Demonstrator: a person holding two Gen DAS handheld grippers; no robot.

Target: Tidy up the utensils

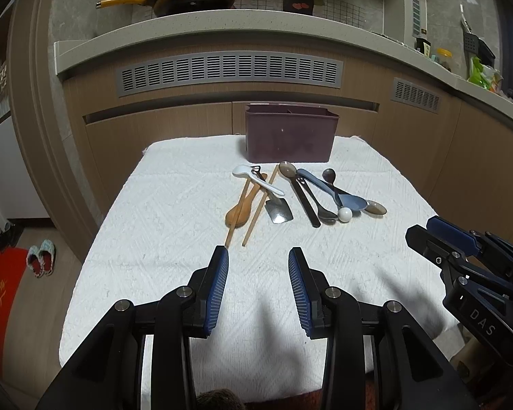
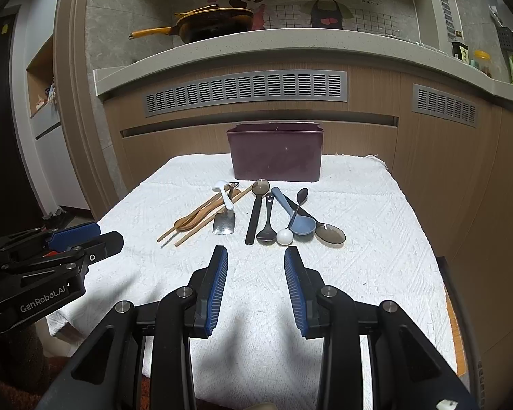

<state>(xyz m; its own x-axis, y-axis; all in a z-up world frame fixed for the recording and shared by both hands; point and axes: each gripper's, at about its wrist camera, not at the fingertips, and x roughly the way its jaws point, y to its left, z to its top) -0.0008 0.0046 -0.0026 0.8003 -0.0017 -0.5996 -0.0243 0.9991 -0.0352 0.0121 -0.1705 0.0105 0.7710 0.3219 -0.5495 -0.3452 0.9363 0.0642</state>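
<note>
A dark purple bin (image 1: 290,136) stands at the far edge of a table covered with a white cloth (image 1: 174,205), and every place here is given from that bin. Just in front of it the utensils lie in a loose scatter on the cloth. Toward its left end lie a pair of wooden chopsticks (image 1: 256,210), a wooden spoon (image 1: 239,213), a white spoon (image 1: 256,179) lying across them, and a small metal spatula (image 1: 278,212). Toward its right end lie a long black-handled spoon (image 1: 299,191), a dark spoon (image 1: 321,210), a blue spoon (image 1: 345,198), a small dark spoon (image 2: 301,198), a grey translucent spoon (image 1: 376,208) and a small white ball (image 1: 344,214) touching the dark spoon's bowl.

Well in front of the bin, nearer than all the utensils, the left gripper (image 1: 258,256) hovers over bare cloth with its jaws spread apart and nothing between them. The right gripper (image 2: 256,254) hovers beside it, also nearer than the utensils, jaws likewise parted and empty. Neither touches a utensil.

Behind the bin runs a kitchen counter (image 2: 290,42) with a yellow-handled pan (image 2: 208,24) on top.
</note>
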